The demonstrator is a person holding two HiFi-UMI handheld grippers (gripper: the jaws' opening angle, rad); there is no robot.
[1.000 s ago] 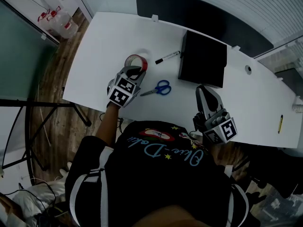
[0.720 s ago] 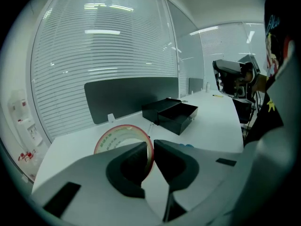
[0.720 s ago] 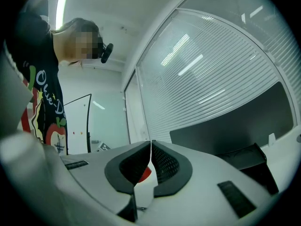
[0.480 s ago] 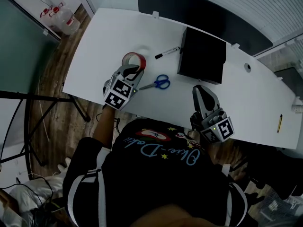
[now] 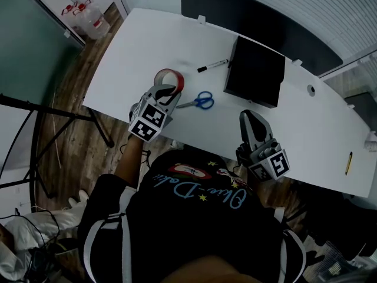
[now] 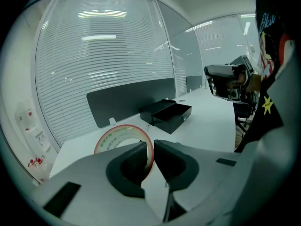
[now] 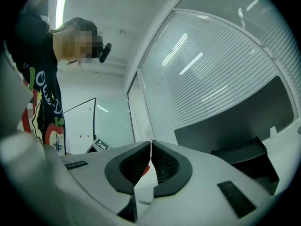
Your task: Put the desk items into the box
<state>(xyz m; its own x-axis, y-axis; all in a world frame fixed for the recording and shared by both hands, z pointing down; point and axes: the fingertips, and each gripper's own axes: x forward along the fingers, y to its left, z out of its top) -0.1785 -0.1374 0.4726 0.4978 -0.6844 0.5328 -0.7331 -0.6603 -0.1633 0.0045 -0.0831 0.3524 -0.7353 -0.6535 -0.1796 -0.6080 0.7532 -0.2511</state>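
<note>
A red tape roll (image 5: 169, 78) stands near the white desk's (image 5: 141, 46) front left edge. My left gripper (image 5: 168, 91) is shut on the roll's wall (image 6: 123, 140), one jaw inside the ring and one outside. Blue-handled scissors (image 5: 198, 102) lie just right of the roll. A black marker (image 5: 212, 66) lies farther back, next to the open black box (image 5: 256, 71), which also shows in the left gripper view (image 6: 165, 113). My right gripper (image 5: 249, 116) hovers at the desk's front edge below the box, jaws shut with nothing between them (image 7: 150, 145).
A yellow pencil (image 5: 348, 163) lies at the desk's far right. A dark screen panel (image 5: 259, 10) runs along the desk's back edge. A small round hole (image 5: 310, 89) sits right of the box. Left of the desk, water jugs (image 5: 88, 19) stand on the wooden floor.
Only the head view has shifted a little. The left gripper keeps its grip on the tape roll, and the right gripper stays shut in about the same place.
</note>
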